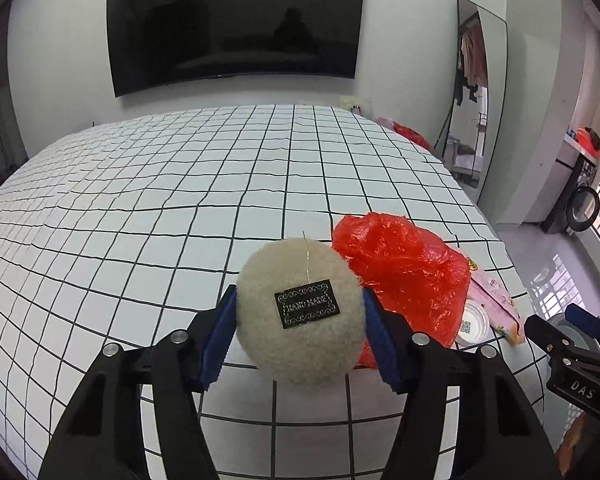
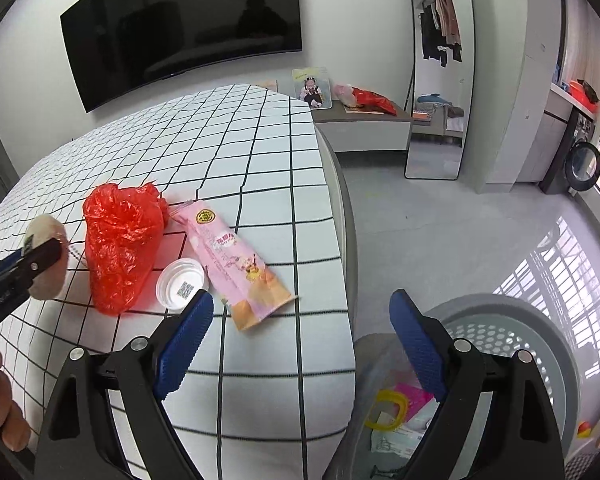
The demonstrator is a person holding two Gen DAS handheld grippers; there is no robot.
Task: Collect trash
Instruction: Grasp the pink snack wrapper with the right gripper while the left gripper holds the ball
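Blue pads of the left hand-held gripper (image 1: pixel 300 328) clamp a beige felt ball (image 1: pixel 299 311) above the checked bed (image 1: pixel 140 208). At two o'clock lies a red plastic bag (image 1: pixel 404 272). Right hand-held gripper (image 2: pixel 300 340) gapes wide, empty, between bed edge and waste basket (image 2: pixel 500 336).

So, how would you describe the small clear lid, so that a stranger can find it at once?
Look at the bed with the checked sheet, near its edge beside the floor. There a red plastic bag and a pink snack packet lie close together, and the lid sits between them. It alone is round and clear, with a square code printed inside.
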